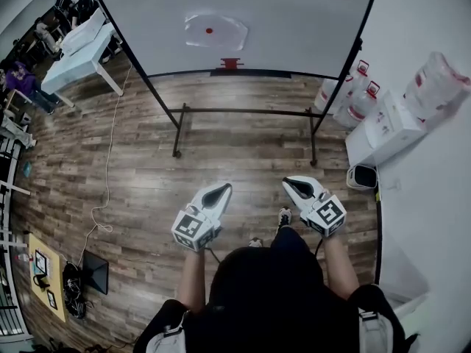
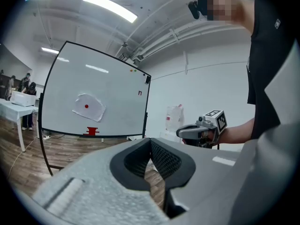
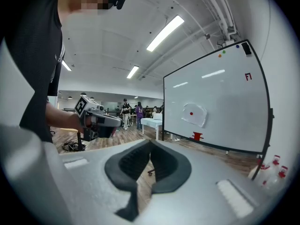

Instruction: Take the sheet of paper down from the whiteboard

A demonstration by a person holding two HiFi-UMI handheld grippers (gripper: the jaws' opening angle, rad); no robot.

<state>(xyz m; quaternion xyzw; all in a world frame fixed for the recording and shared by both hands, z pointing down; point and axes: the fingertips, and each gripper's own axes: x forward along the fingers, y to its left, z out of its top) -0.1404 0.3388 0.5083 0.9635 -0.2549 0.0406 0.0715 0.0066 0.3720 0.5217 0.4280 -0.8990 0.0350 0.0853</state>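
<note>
My left gripper [image 1: 223, 189] and my right gripper [image 1: 290, 183] sit side by side above the wood floor [image 1: 147, 190]. Both have their jaws pressed together with nothing in them. Far ahead, the sheet of paper [image 1: 221, 35] sticks low on the whiteboard [image 1: 294, 28], near its bottom edge, under a red dot [image 1: 209, 30].

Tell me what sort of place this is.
Probably an open-plan office or lab workspace: a freestanding whiteboard, white worktables with people nearby, and strip ceiling lights.
</note>
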